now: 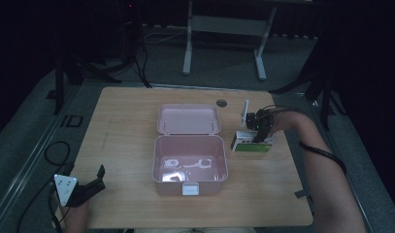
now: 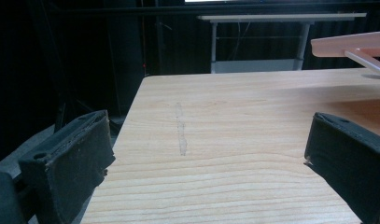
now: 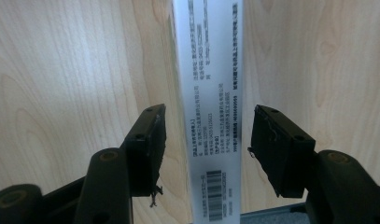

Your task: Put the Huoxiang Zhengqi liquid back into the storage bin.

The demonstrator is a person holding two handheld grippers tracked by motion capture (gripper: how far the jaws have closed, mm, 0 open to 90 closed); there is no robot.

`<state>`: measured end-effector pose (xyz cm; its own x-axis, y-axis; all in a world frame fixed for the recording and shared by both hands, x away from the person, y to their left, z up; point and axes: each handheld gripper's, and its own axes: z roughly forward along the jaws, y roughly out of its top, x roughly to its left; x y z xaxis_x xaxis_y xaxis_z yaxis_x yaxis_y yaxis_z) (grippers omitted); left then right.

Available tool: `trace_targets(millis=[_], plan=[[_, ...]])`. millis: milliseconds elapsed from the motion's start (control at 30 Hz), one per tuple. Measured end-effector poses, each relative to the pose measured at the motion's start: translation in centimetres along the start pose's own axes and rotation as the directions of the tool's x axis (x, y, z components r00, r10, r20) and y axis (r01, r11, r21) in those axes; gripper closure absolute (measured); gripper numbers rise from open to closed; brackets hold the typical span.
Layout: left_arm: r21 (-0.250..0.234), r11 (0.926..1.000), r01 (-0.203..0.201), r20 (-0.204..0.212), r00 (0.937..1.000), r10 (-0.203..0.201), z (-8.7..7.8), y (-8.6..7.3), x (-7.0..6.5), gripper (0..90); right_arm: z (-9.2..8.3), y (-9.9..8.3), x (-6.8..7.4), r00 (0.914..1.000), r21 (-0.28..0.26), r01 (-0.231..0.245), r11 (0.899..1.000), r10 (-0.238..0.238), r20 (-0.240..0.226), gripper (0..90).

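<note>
- Reaching for the box (image 1: pixel 252 143) w/ the right hand-held gripper (image 1: pixel 260 130), at the right side of the desk (image 1: pixel 127 111), just right of the open pink case (image 1: pixel 189 165).
- Right gripper view: box (image 3: pixel 208 93) sits between the jaws; its long axis runs straight away from the gripper, in line w/ the jaws. So the jaws straddle the narrow width, which looks like the right way to pinch it.
- Right hand-held gripper state: jaws part open, a gap visible on each side of the box; pads not pressing yet. No grip so far.
- Box rests on the desk, white face w/ print and a barcode toward the camera; green edge shows in the high view.
- Left hand-held gripper (image 1: pixel 90 187) sits at the near left corner, well apart from the box, jaws wide open, nothing between them; bare wood ahead in its own view.
- Right hand is by far the nearer one, so the pick looks like its job.
- Judgement: next is closing square on the long sides; an off-centre jaw could twist the box.
- Case lid (image 1: pixel 188 119) lies open on the far side; small white bits inside, too dim to ID.
</note>
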<state>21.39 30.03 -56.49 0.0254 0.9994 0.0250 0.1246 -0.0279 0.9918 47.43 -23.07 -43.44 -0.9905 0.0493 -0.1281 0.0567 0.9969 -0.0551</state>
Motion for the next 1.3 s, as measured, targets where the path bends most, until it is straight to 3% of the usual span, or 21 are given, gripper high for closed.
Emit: trace_targets(millis=[267, 533, 700, 967, 1300], plan=[[0.004, 1.0, -0.003, -0.001, 1.0, 0.003, 0.0, 0.0, 0.0, 1.0, 2.2, -0.5, -0.7, 0.999, 0.037, -0.017, 0.999, 0.019, -0.041, 51.6], [0.003, 1.0, -0.005, -0.001, 1.0, 0.005, 0.0, 0.0, 0.0, 1.1, 3.2, 0.1, -0.5, 0.9991, 0.036, -0.006, 0.999, 0.007, -0.042, 56.2], [0.005, 1.0, -0.004, 0.002, 1.0, 0.004, 0.0, 0.0, 0.0, 1.1, 3.1, 0.1, -0.4, 0.997, 0.036, 0.006, 0.999, -0.003, -0.077, 61.1], [0.004, 1.0, -0.004, 0.0, 1.0, 0.004, 0.0, 0.0, 0.0, 1.1, 3.0, 0.2, -0.1, 0.9926, 0.038, 0.001, 0.999, 0.003, -0.121, 61.8], [0.005, 1.0, -0.007, -0.004, 1.0, 0.007, 0.0, 0.0, -0.1, 1.0, 2.4, 0.1, 0.4, 0.9922, 0.029, -0.017, 0.999, 0.02, -0.123, 61.9]])
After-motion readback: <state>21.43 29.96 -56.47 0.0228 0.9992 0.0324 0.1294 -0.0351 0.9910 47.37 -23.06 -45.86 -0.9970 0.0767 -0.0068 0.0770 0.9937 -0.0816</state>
